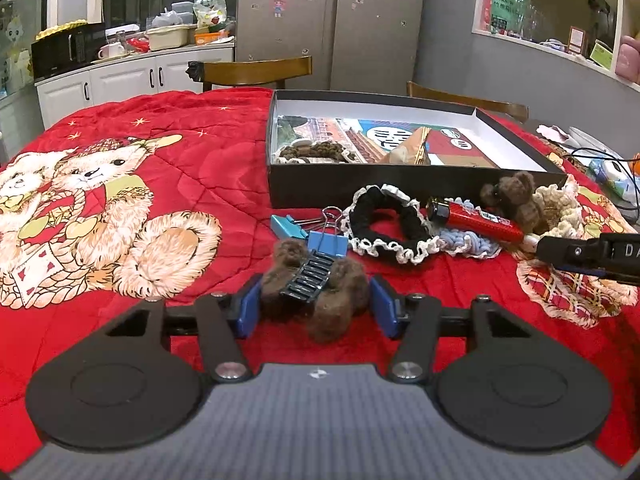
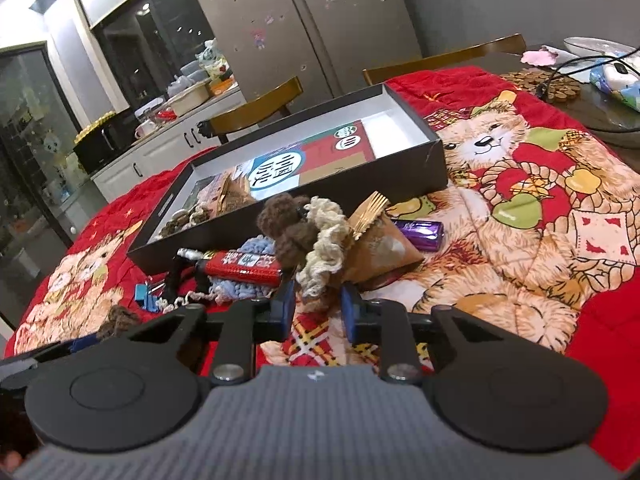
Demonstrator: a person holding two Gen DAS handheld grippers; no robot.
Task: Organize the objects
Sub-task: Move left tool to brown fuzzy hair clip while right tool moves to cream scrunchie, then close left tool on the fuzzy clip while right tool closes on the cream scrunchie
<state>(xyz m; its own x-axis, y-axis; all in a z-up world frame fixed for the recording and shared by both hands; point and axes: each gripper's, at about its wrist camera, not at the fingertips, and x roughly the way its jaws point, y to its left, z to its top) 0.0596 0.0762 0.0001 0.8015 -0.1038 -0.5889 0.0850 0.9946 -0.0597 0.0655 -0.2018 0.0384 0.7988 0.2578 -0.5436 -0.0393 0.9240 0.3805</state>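
a kitchen-dining room, steel fridge and white cabinets at the back, and a table under a red quilt point(image 1: 192, 128) printed with teddy bears.

the left gripper point(image 1: 316, 304) sits low over the near edge of the quilt, its blue pads spread wide on either side of a brown fuzzy hair clip point(image 1: 320, 284) with a black toothed claw; i cannot tell whether the pads touch the fuzz. just beyond the clip lie two blue binder clips point(image 1: 316, 236), touching it at the far side.

the right gripper point(image 2: 318, 306) has its blue pads parted with a gap between them, around the lower fringe of a cream crocheted scrunchie point(image 2: 324, 236); not clamped as far as i can see. a brown knitted bear point(image 2: 288, 220) leans on that scrunchie. left of it a red lighter point(image 2: 240, 266) rests on a light blue knitted piece point(image 2: 244, 290), and a black scrunchie with white frill point(image 1: 386, 220) lies further left. right of the cream one are a tan paper cone with gold forks point(image 2: 374, 240) and a purple wrapped bar point(image 2: 418, 232).

behind the heap, toward the far edge, stands an open black box point(image 1: 400, 184) with a printed card and some brown beads in its left corner.
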